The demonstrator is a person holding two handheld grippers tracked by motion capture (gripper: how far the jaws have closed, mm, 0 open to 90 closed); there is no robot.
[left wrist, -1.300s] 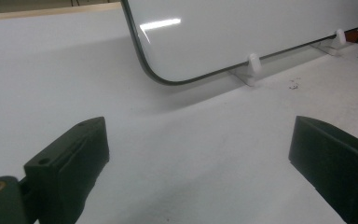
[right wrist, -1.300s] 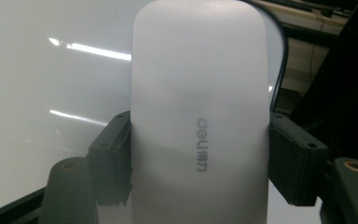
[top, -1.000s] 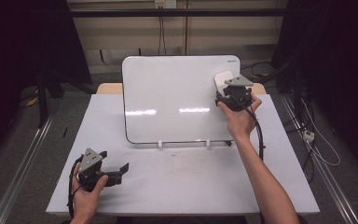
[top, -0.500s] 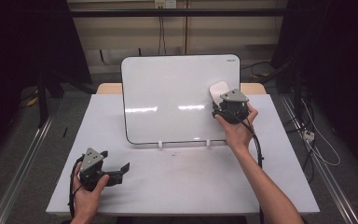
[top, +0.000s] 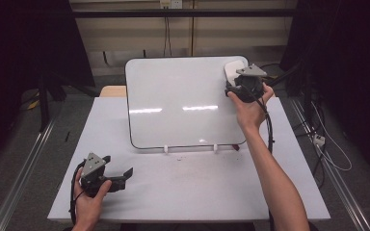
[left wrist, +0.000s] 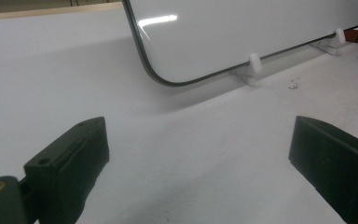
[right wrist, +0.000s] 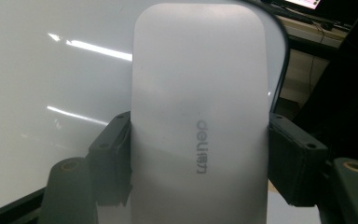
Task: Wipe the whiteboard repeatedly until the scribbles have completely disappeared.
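1. While the left gripper (top: 125, 174) idles low on the table (top: 183, 192), jaws wide apart w/ nothing between them, all the action is up top right.
2. Right gripper (top: 235, 82) is clamped on the white eraser (right wrist: 200, 116) (brand print facing the camera), one jaw on each long edge.
3. Eraser (top: 233, 71) sits at the whiteboard's (top: 183, 106) upper right corner, flat against its face as far as I can tell.
4. Change: half a sec ago it was lower and further in on the board; a sec ago it was back near this corner. So that's a stroke down-left and back up, a wiping pass.
5. Meaning: wiping looks well underway; board surface reads clean, just glare streaks, no marks I can make out.
6. Left gripper hasn't budged across the frames, so it's a one-hand job for now.
7. Board rests tilted on its small white clips (left wrist: 254, 63) at the bottom edge; too hard a push could shift it.
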